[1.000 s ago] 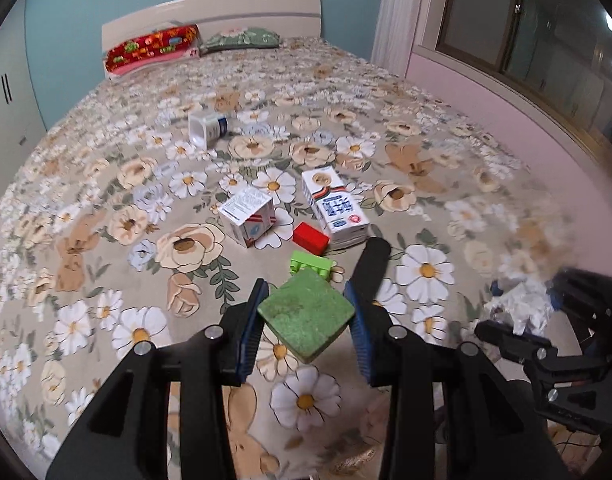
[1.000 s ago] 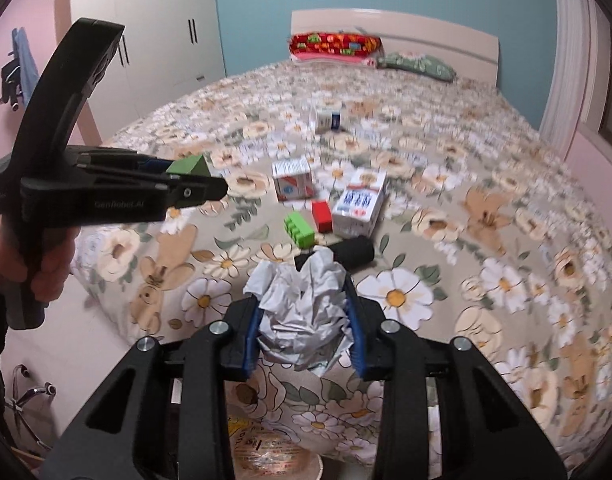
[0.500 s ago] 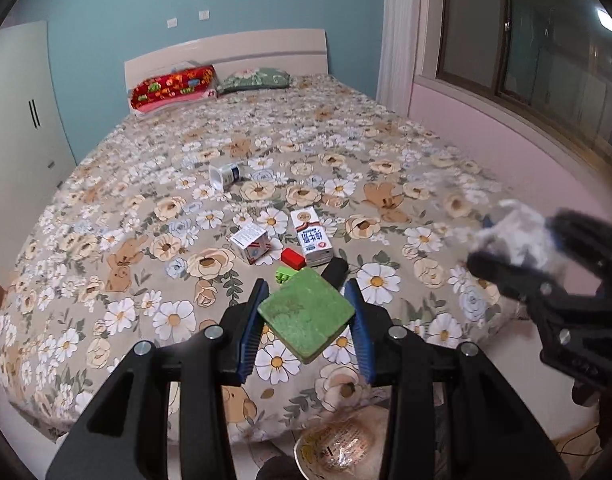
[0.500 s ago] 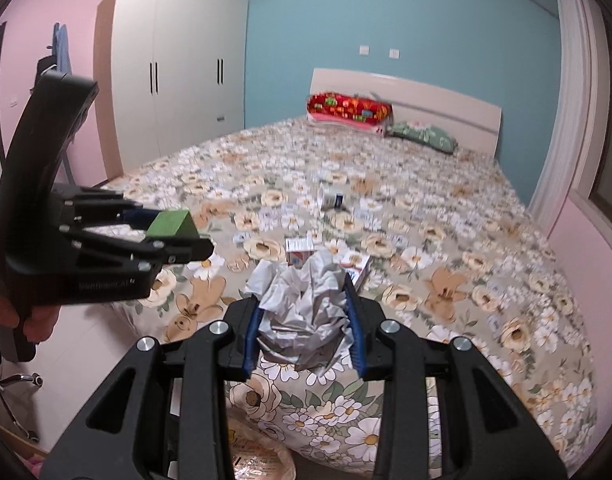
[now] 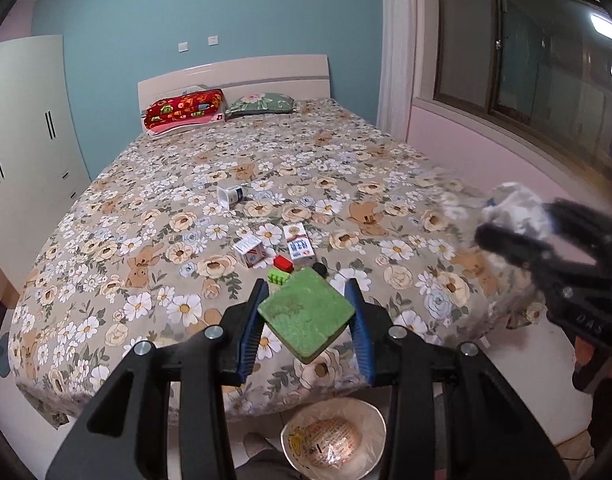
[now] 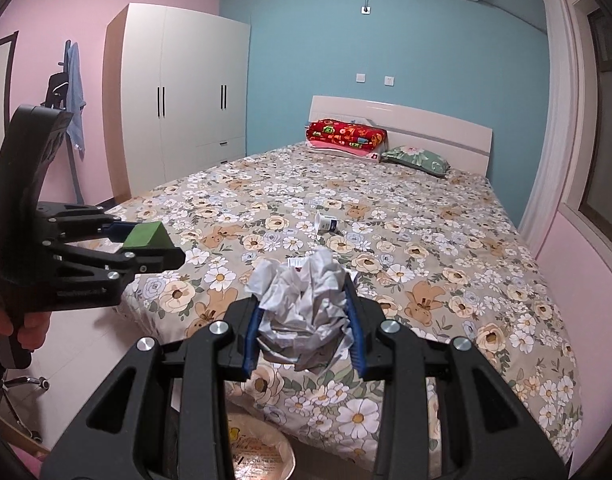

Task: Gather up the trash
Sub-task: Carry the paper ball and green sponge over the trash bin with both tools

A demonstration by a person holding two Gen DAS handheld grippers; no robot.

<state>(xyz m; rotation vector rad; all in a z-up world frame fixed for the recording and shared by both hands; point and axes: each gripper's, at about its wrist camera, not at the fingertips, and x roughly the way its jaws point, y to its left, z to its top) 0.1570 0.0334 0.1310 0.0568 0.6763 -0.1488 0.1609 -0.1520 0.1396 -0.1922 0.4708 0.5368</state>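
My left gripper (image 5: 308,316) is shut on a green square sponge (image 5: 306,314), held tilted above the foot of the bed. In the right wrist view the same sponge (image 6: 143,234) shows at the left. My right gripper (image 6: 306,320) is shut on a crumpled ball of white paper (image 6: 303,304), blurred at the right in the left wrist view as paper (image 5: 514,208). A bin lined with a plastic bag (image 5: 334,436) stands on the floor below both grippers. On the flowered bed (image 5: 165,208) lie a white cup (image 5: 230,194), two small cartons (image 5: 249,251), a red block (image 5: 283,263), a green block (image 5: 279,277).
A person's hand (image 6: 23,326) holds the left gripper's handle. A white wardrobe (image 6: 181,92) stands left of the bed, a window (image 5: 538,80) to the right. Two pillows (image 6: 346,136) lie at the headboard. A chair base (image 6: 21,384) is on the floor at left.
Both grippers have drawn back from the bed and risen, each keeping its load. The bed's objects look smaller and the bin has come into view below.
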